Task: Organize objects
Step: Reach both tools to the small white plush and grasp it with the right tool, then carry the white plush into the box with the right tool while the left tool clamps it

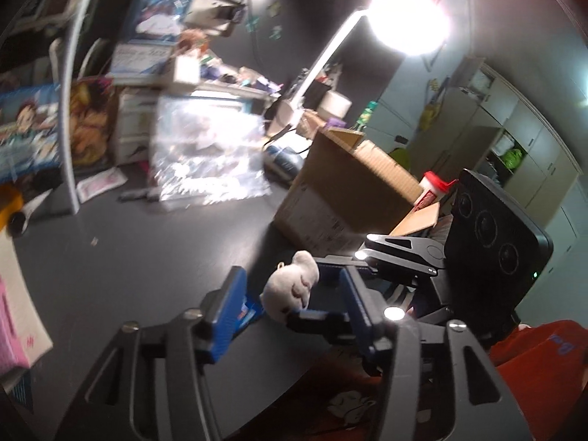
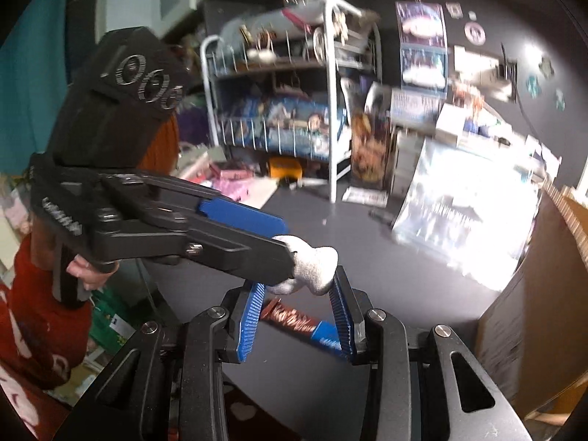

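A small white plush toy (image 1: 292, 288) hangs above the dark table between both grippers. In the left wrist view my left gripper (image 1: 290, 286) is open, and the toy sits between its blue pads. My right gripper comes in from the right there, its black fingers (image 1: 319, 318) closed on the toy. In the right wrist view the toy (image 2: 312, 268) sits at the tips of my right gripper (image 2: 297, 294), while my left gripper (image 2: 284, 244) reaches in from the left. A flat blue and brown snack packet (image 2: 297, 325) lies on the table beneath.
A cardboard box (image 1: 341, 191) stands on the table to the right with a red-capped bottle (image 1: 433, 187) behind it. A shiny plastic bag (image 1: 205, 154) lies farther back. A white wire shelf rack (image 2: 286, 110) with boxes stands at the back left.
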`<state>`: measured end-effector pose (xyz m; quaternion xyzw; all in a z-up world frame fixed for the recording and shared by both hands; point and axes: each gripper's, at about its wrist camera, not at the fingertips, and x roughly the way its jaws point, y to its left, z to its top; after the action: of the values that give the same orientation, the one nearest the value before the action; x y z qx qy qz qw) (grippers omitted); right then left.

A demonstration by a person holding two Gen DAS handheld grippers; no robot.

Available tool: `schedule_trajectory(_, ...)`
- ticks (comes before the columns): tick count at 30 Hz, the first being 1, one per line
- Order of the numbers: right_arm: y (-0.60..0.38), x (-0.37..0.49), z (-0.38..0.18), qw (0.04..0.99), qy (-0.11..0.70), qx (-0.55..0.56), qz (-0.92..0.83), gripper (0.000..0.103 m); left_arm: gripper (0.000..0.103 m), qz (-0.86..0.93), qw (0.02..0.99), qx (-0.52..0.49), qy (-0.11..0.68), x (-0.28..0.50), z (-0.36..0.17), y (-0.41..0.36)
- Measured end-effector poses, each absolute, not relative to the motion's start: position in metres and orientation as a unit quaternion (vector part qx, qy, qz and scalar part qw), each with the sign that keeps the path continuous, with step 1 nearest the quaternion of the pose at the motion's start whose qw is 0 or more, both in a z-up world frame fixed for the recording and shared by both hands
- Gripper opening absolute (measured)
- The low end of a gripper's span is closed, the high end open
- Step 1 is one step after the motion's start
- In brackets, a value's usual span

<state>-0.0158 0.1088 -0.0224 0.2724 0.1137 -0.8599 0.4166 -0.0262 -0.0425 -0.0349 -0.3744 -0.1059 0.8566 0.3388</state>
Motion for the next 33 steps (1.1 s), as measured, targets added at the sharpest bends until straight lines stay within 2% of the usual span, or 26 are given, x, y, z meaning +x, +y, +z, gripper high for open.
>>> schedule_trajectory(2, 0.117, -0.017, -0.011, 0.415, 0.123, 0.258, -0.864, 0.032, 0.034, 0.856, 0.345, -0.372, -0.096, -0.032, -0.024, -0.032)
schedule_trajectory(8, 0.153, -0.03, 0.021, 0.396, 0.13, 0.237, -0.877, 0.032, 0.025, 0.854, 0.367, -0.362, -0.071, -0.059, 0.01, 0.006)
schedule_trajectory(16, 0.224, -0.058, 0.047, 0.34, 0.117, 0.251, -0.899, 0.032, 0.025, 0.833, 0.415, -0.363, -0.036, -0.104, 0.036, 0.084)
schedule_trajectory(27, 0.297, -0.092, 0.045, 0.277, 0.096, 0.3, -0.908, 0.033, 0.025, 0.801, 0.451, -0.394, -0.007, -0.151, 0.031, 0.173)
schedule_trajectory(28, 0.301, -0.094, 0.044, 0.27, 0.097, 0.302, -0.909, 0.034, 0.027, 0.8, 0.451, -0.395, -0.004, -0.153, 0.031, 0.177)
schedule_trajectory(30, 0.306, -0.097, 0.043, 0.255, 0.098, 0.304, -0.913, 0.041, 0.047, 0.803, 0.448, -0.394, -0.002, -0.154, 0.031, 0.18)
schedule_trajectory(31, 0.309, -0.098, 0.042, 0.248, 0.097, 0.305, -0.914, 0.05, 0.064, 0.807, 0.443, -0.389, -0.004, -0.155, 0.033, 0.179)
schedule_trajectory(32, 0.313, -0.099, 0.041, 0.244, 0.095, 0.305, -0.916, 0.054, 0.069, 0.811, 0.441, -0.385, -0.005, -0.154, 0.034, 0.178)
schedule_trajectory(33, 0.315, -0.099, 0.041, 0.243, 0.093, 0.305, -0.916, 0.054, 0.069, 0.813, 0.44, -0.381, -0.006, -0.154, 0.036, 0.175)
